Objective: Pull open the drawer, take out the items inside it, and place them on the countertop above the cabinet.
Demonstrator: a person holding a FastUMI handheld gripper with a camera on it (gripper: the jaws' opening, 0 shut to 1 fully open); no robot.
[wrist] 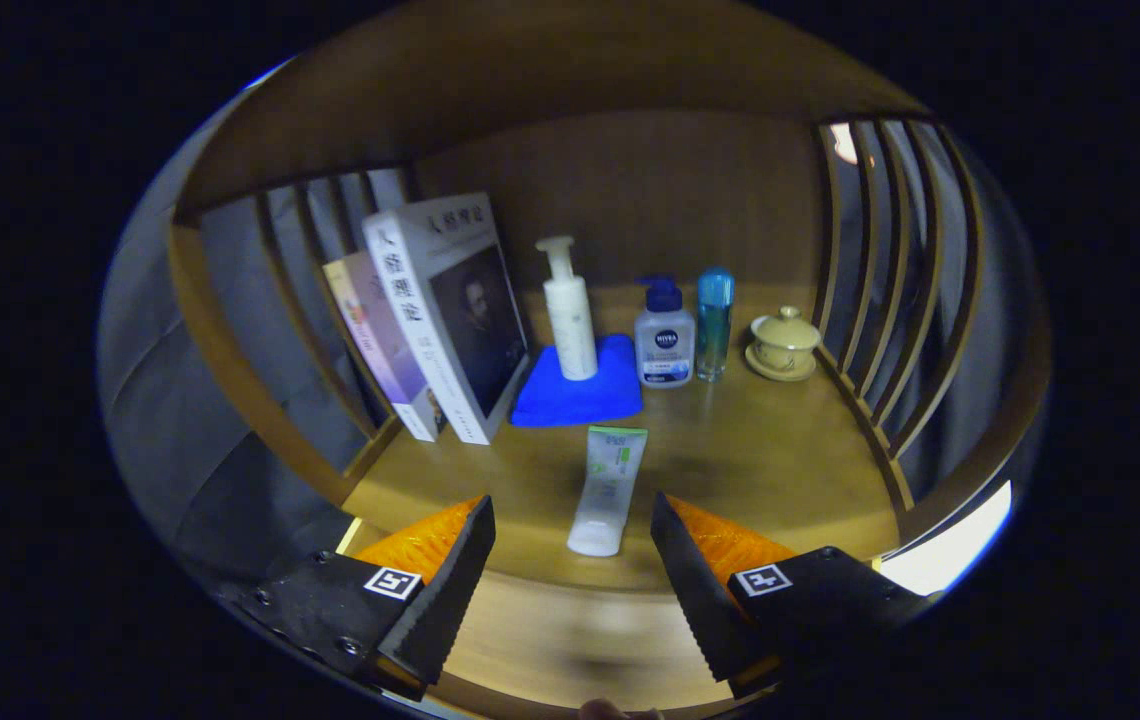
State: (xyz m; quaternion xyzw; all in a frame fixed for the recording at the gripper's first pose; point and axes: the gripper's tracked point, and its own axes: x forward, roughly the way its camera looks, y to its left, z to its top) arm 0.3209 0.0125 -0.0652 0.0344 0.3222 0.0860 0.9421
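With the gripper [573, 560] hanging over the front edge of the wooden countertop [770, 450], its fingers [450, 580] were spread wide and gripped nothing. A white tube [608, 490] with a green end lay flat on the countertop, just ahead of the fingertips and roughly centred on the gap between them, its cap end nearest the gripper and its long axis running toward 12 o'clock. It touched neither finger.

Beyond the tube, at 12 o'clock, a folded blue cloth [580, 395] sat on the wood with a white pump bottle [570, 315] standing upright on it. At about 1 o'clock from the tube stood a clear pump bottle [664, 340] with a dark blue top, just beside the cloth, and next to that a slim teal bottle [715, 322]. Farther out toward 2 o'clock sat a small yellow lidded cup [783, 342] on a saucer, near the slatted side rail [870, 300].

At 10 to 11 o'clock from the tube, two books [440, 310] stood leaning against the opposite slatted rail, the larger white one in front, its cover turned toward the cloth. A wooden back panel [650, 190] closed off the space behind the bottles. Could not tell where the drawer was from this angle.
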